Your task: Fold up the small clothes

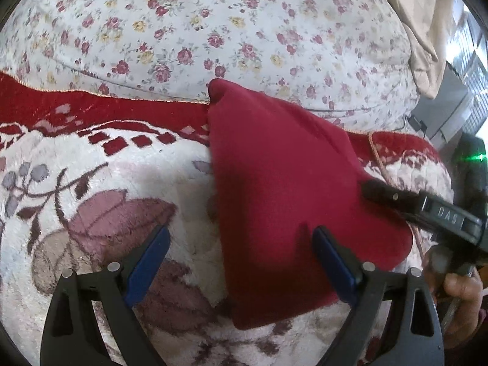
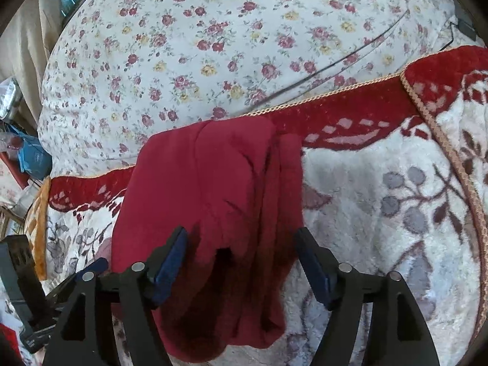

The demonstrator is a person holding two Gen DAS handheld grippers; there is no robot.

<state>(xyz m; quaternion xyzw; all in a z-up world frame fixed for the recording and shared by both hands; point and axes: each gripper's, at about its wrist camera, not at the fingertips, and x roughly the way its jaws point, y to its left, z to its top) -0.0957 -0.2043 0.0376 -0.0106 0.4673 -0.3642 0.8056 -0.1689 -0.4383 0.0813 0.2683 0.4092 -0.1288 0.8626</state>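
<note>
lying folded into a narrow bundle near the blanket's (image 1: 91, 167) red border, the red garment (image 1: 274, 167) looks mostly done, left gripper (image 1: 241, 262) and right gripper (image 2: 241, 262) both spread, pinching nothing.

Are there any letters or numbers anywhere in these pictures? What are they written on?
"DAS" - pale raised letters on the black finger of the right tongs, seen from the left wrist camera; anything after those letters is too blurred to read.
Nothing else carries writing: the folded dark red cloth, the plush white blanket with red border and the rose-print white sheet show only patterns.
</note>
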